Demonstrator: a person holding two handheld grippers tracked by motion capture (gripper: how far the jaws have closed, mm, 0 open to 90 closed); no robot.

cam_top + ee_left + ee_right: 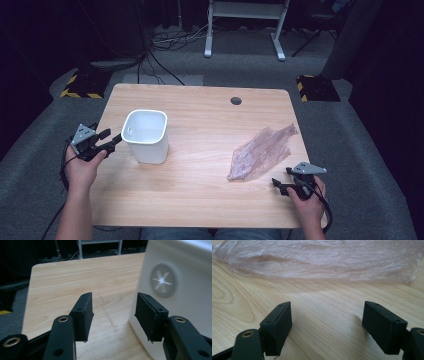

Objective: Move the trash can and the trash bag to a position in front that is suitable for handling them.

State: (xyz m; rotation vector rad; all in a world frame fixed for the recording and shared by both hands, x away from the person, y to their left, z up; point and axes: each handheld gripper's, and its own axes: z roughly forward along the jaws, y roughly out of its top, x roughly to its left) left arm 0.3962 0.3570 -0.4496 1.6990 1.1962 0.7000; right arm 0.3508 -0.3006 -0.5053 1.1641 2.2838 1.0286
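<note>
Bin (145, 136) white, rigid plastic, light, smooth-walled, standing left-centre on table (200, 195); best pinched over rim. Left gripper (113, 140) part open, empty, just beside bin wall. Right gripper (278, 186) wide open, empty, near thin, flimsy plastic bag (264, 151).

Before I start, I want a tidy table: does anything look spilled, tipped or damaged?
Nothing stands out. The white bin stands upright on the wooden table, and the crumpled clear plastic bag lies flat at the right, nothing spilled.
</note>
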